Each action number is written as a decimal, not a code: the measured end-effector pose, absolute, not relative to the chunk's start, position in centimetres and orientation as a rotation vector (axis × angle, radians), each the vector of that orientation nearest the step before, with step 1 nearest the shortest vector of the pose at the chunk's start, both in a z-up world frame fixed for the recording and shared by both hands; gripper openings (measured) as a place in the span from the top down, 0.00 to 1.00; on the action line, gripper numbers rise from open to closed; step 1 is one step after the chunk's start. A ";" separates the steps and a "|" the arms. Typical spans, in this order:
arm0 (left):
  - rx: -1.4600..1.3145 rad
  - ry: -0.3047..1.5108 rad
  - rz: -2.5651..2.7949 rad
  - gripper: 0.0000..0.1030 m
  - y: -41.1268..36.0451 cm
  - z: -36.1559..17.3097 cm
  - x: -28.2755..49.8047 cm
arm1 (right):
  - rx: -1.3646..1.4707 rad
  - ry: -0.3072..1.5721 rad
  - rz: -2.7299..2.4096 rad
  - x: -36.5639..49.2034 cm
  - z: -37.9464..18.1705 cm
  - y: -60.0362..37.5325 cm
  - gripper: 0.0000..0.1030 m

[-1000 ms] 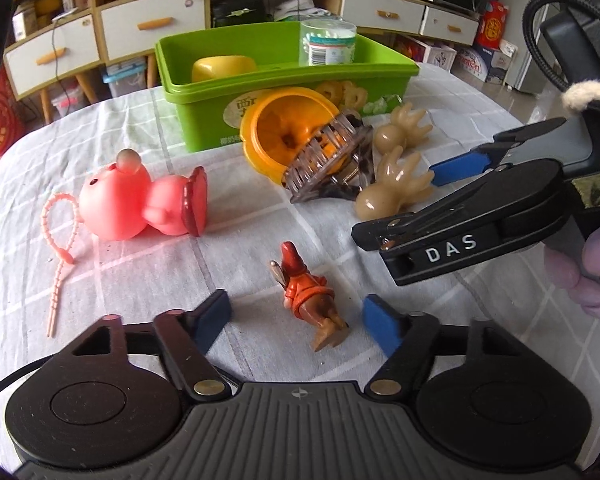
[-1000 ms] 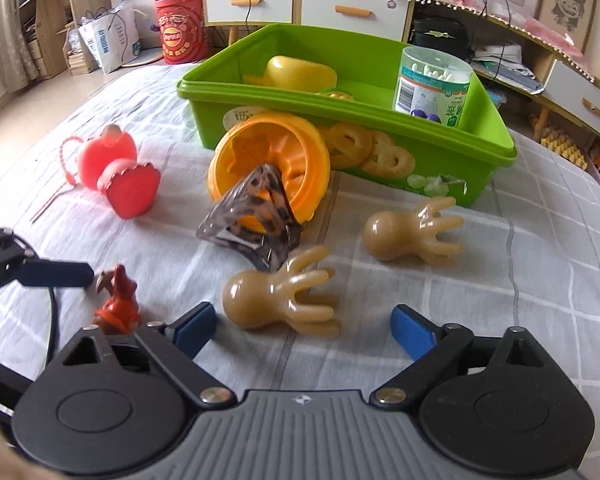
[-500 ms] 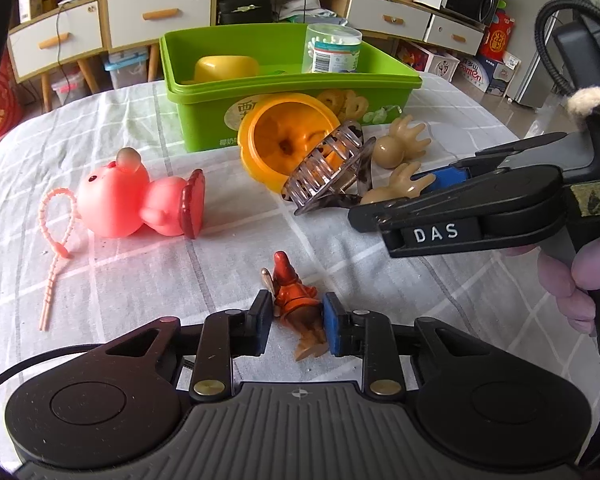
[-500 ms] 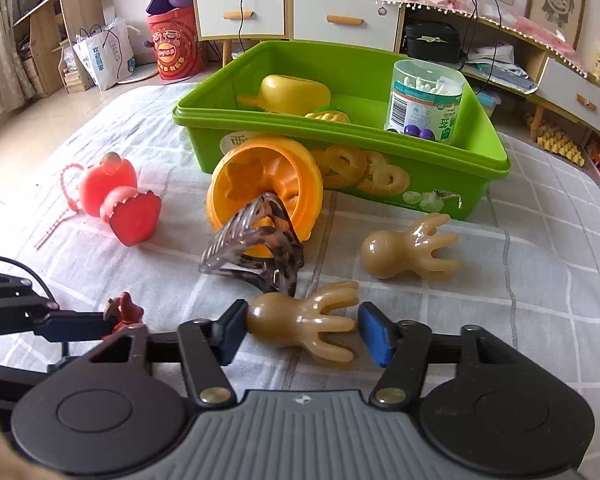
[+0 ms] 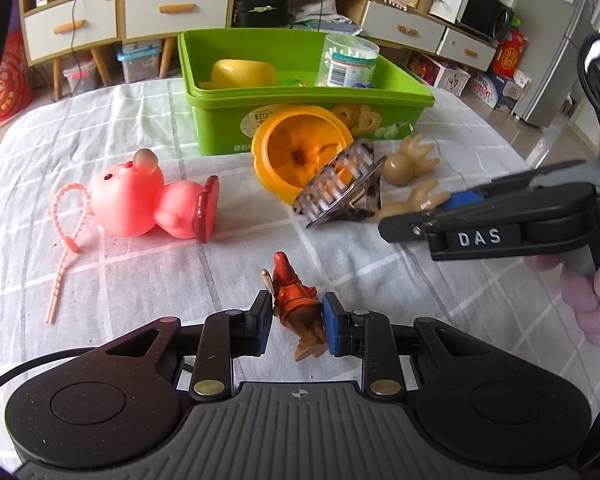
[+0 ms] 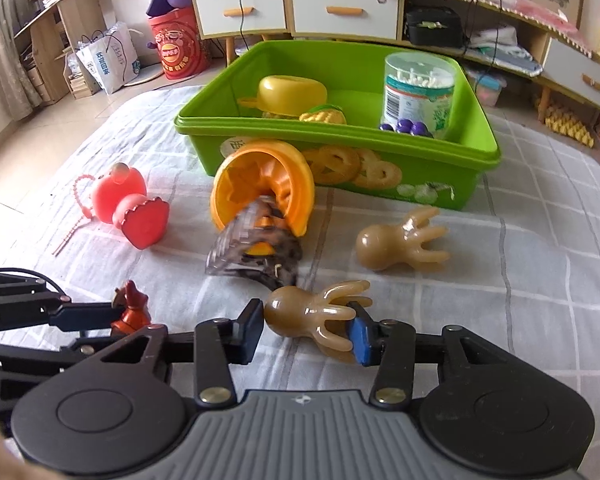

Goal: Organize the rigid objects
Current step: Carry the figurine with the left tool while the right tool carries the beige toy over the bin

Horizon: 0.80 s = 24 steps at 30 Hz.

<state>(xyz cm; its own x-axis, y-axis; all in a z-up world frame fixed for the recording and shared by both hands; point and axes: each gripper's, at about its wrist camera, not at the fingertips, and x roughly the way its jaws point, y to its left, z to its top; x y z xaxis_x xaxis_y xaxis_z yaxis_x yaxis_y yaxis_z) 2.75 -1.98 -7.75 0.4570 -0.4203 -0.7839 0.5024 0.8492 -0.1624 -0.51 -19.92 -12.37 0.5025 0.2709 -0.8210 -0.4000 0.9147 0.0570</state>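
**Paired grasp before transfer to the bin**

We are looking across the checked tablecloth [image 5: 148,280] toward the green bin [image 6: 476,148], which is already holding several items at the far side. Nearer, we are clamping two toys lying on the cloth: the right gripper [image 6: 308,328] is pressing its pads on the tan octopus toy [image 6: 300,314], its jaws having just been closing, and the left gripper [image 5: 296,322] is squeezing the red gnome figure [image 5: 294,300]. We are judging this the grasp step; next, both toys need lifting clear and carrying over the bin's rim.
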 end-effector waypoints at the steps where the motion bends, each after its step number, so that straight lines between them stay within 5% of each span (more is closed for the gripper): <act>1: 0.089 0.938 -0.569 0.70 -1.9 -7.7 2.9 | -0.138 0.973 0.406 -0.4 -12.3 -20.1 0.76; 24: -0.010 0.908 -0.563 0.70 -1.4 -5.8 3.8 | 0.189 1.046 0.395 1.1 -9.6 -24.6 0.76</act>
<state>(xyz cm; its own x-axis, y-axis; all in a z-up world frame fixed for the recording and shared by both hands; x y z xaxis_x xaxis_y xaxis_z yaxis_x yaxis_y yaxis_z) 3.85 -1.36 -5.82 0.4812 -0.4664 -0.7422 0.4580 0.8558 -0.2408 1.12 -24.63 -9.64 0.4387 0.4049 -0.8022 -0.2271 0.9137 0.3369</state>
